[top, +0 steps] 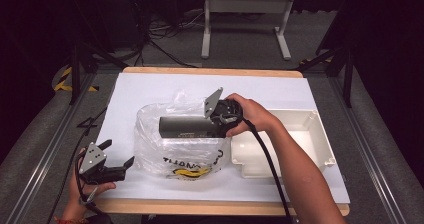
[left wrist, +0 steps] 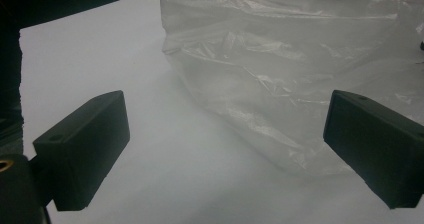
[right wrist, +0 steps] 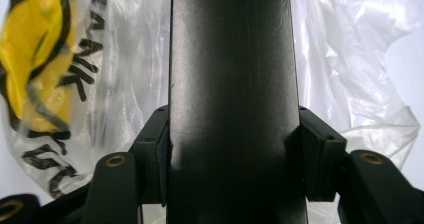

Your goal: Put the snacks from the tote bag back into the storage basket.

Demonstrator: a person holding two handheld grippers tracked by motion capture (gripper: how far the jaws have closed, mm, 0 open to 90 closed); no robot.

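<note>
The table top (top: 150,84) is white with a light wooden edge. The plastic bag (top: 165,149) is clear and glossy, printed with black lettering and a yellow shape outlined in black, perhaps a smiling face, though creases hide part of it. The cylinder (top: 185,125) is matt black with a faint grey sheen. The tray (top: 320,134) is cream white. The left gripper (top: 119,157) is black, its top plate grey; the right gripper (top: 216,120) likewise.

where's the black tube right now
In the high view the black tube lies level at the table's middle, inside the mouth of the clear plastic bag. The right hand-held gripper clamps its right end, just left of the white tray.
</note>
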